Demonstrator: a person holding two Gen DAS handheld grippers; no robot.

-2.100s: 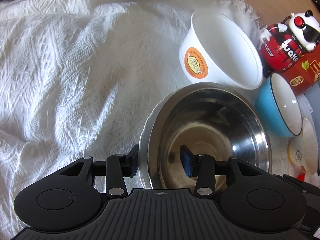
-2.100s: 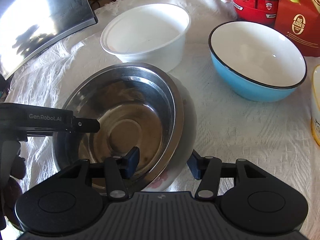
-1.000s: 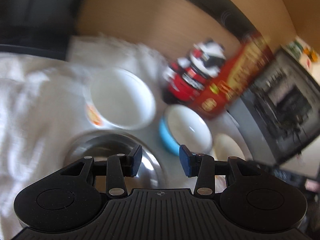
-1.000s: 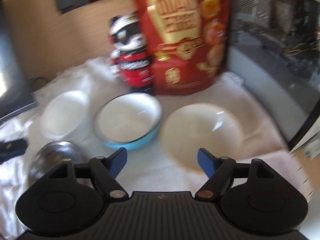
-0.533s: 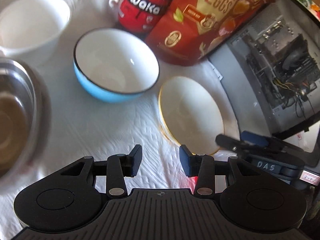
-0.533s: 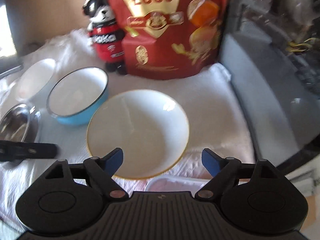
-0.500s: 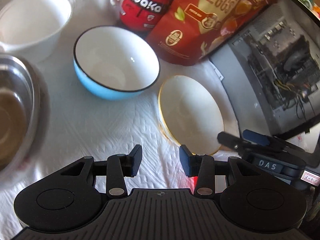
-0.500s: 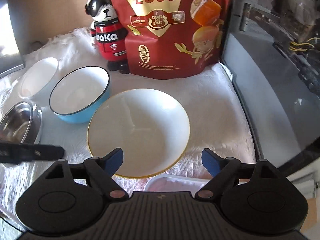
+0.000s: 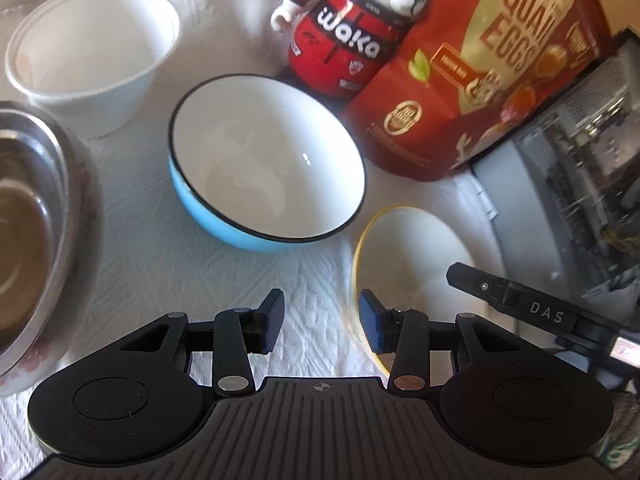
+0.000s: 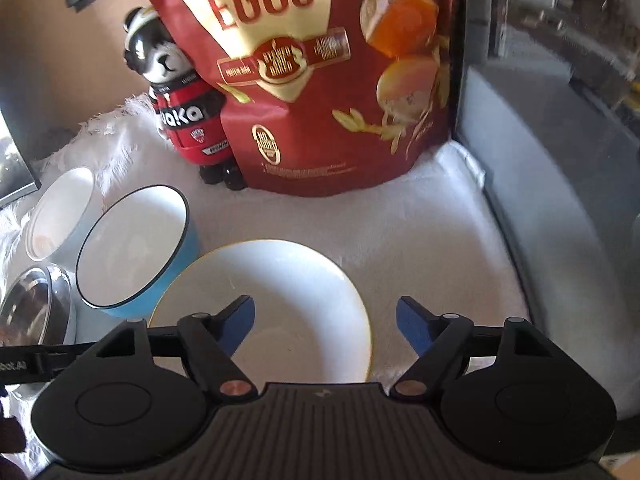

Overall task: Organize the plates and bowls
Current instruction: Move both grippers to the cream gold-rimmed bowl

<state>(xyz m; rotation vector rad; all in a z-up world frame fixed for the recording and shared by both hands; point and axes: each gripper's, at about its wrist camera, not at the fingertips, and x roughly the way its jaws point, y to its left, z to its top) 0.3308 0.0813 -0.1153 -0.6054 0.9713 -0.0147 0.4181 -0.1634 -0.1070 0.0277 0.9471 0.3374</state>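
Note:
A white bowl with a yellow rim sits on the white cloth. My right gripper is open and straddles its right rim from above. My left gripper is open at the same bowl's left rim, its right fingertip just inside the edge. A blue bowl with a white inside stands beside it. A steel bowl nested in a patterned plate is at the far left. A white plastic bowl stands behind.
A red quail-egg bag and a panda figurine stand at the back of the cloth. An open computer case borders the right side. The right gripper's body reaches in over the yellow-rimmed bowl.
Both grippers left the steel bowl and swung right to the yellow-rimmed bowl. In the last half second both moved lower and closer to its rim.

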